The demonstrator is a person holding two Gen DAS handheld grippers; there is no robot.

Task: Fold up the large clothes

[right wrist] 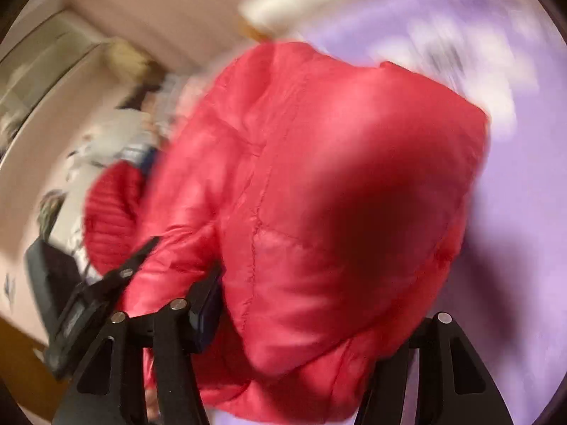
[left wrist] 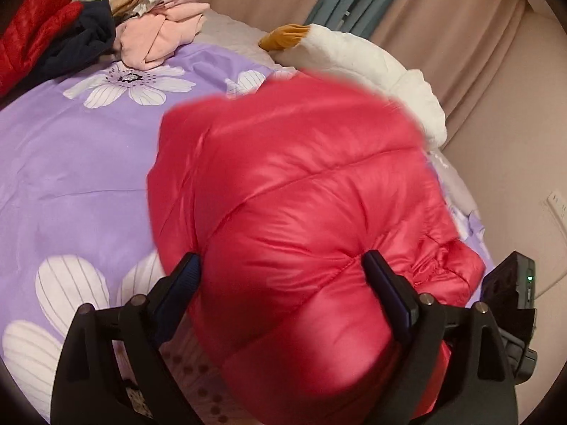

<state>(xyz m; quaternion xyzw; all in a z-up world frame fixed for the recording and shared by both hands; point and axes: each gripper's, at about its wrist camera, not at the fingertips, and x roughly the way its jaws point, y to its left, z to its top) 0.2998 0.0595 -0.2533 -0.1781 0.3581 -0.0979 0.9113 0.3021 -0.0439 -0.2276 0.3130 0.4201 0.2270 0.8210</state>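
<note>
Jacket: your red puffer jacket (left wrist: 304, 212) bulges over the purple floral bedspread (left wrist: 88, 163).
Left gripper (left wrist: 281, 269): wide jaws clamp the bundle.
Right gripper (right wrist: 312, 283): blurred, gripping jacket.
Clothes pile (left wrist: 141, 28): ten o'clock.

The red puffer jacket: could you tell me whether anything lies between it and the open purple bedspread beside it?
Nothing visible does. The red puffer jacket fills both claws, and the purple bedspread beside it is bare; the folded clothes pile sits at the far edge.
</note>
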